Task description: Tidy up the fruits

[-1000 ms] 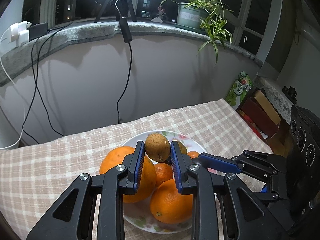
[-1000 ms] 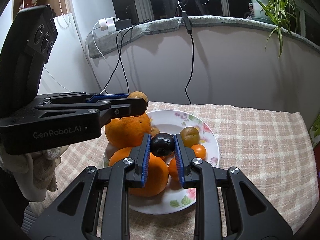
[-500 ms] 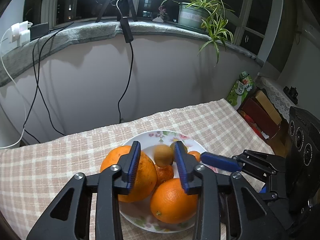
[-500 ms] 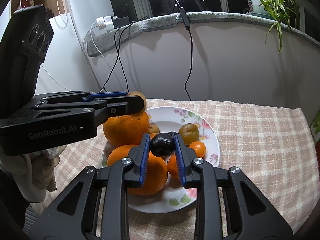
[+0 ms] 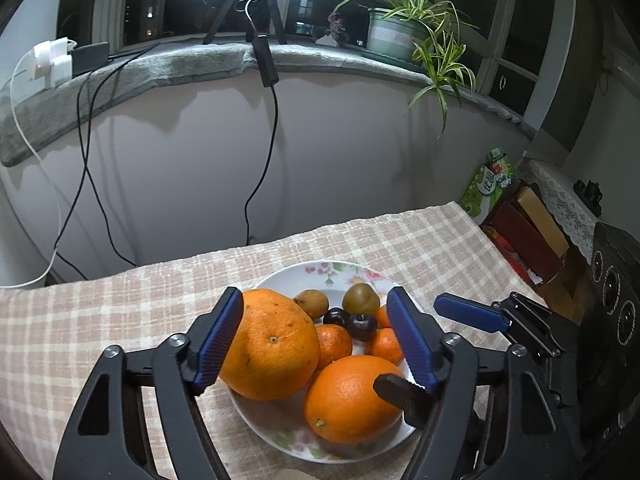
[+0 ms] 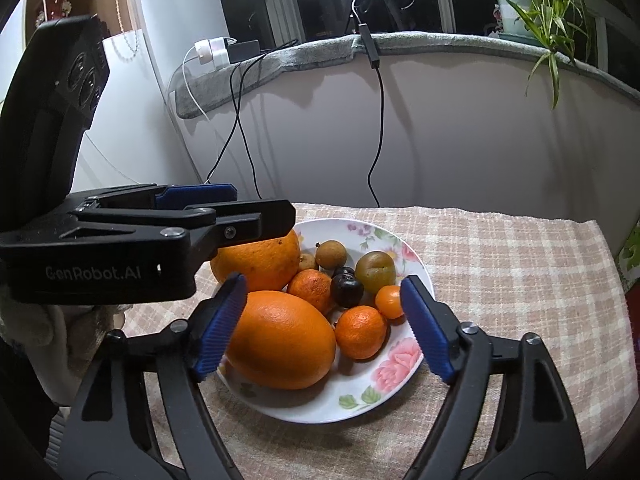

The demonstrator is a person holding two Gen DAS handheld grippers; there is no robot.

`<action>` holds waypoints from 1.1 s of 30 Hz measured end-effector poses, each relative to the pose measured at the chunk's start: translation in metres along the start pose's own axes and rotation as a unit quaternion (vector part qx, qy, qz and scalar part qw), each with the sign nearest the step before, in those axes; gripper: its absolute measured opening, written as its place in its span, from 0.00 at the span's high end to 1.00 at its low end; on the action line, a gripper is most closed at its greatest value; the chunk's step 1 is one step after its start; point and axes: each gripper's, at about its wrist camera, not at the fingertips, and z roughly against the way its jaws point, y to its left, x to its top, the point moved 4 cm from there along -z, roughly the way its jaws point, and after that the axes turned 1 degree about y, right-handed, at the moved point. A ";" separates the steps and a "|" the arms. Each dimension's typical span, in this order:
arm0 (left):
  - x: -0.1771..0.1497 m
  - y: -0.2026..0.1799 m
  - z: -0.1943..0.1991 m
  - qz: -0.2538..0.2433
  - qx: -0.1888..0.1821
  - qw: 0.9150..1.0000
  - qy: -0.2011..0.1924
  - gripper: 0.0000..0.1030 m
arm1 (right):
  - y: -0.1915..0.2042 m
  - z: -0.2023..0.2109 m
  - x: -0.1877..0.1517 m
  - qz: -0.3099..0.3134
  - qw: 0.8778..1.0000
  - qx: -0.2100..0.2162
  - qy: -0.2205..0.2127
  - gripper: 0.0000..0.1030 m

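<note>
A flowered white plate (image 5: 348, 270) on the checked cloth holds two big oranges (image 5: 272, 344) (image 5: 352, 396), small tangerines (image 5: 334, 344), two dark cherries (image 5: 362, 326), a brown longan (image 5: 312, 303) and a greenish plum (image 5: 361, 299). My left gripper (image 5: 315, 296) hovers over the plate's near side. Its jaws are opening and nothing is pressed between the blue pads. My right gripper (image 6: 323, 282) hovers over the same plate (image 6: 400, 368), jaws opening too, pads clear of the fruit. One dark cherry (image 6: 347, 289) lies among the tangerines, the longan (image 6: 330, 254) behind it.
The checked tablecloth (image 5: 420, 240) ends at a curved pale wall with hanging cables (image 5: 272, 140). A potted spider plant (image 5: 400, 36) stands on the sill. Boxes and a green carton (image 5: 492, 184) sit past the table's right edge. A cloth-covered hand (image 6: 60, 332) holds the left gripper.
Both grippers opened wide. The brown longan left the left jaws and the dark cherry left the right jaws. Both fruits now lie on the plate.
</note>
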 end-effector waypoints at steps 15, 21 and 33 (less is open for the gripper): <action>-0.002 -0.001 0.012 0.004 0.011 1.000 -0.008 0.26 | -0.004 0.011 0.001 -0.009 1.000 -0.013 -0.011 0.12; -0.006 0.001 0.020 0.009 0.016 1.000 -0.015 0.26 | -0.002 0.013 0.001 -0.009 1.000 -0.014 -0.013 0.11; -0.017 0.005 0.047 0.013 0.035 0.998 -0.041 0.26 | 0.004 0.027 -0.001 -0.008 1.000 -0.013 -0.021 0.06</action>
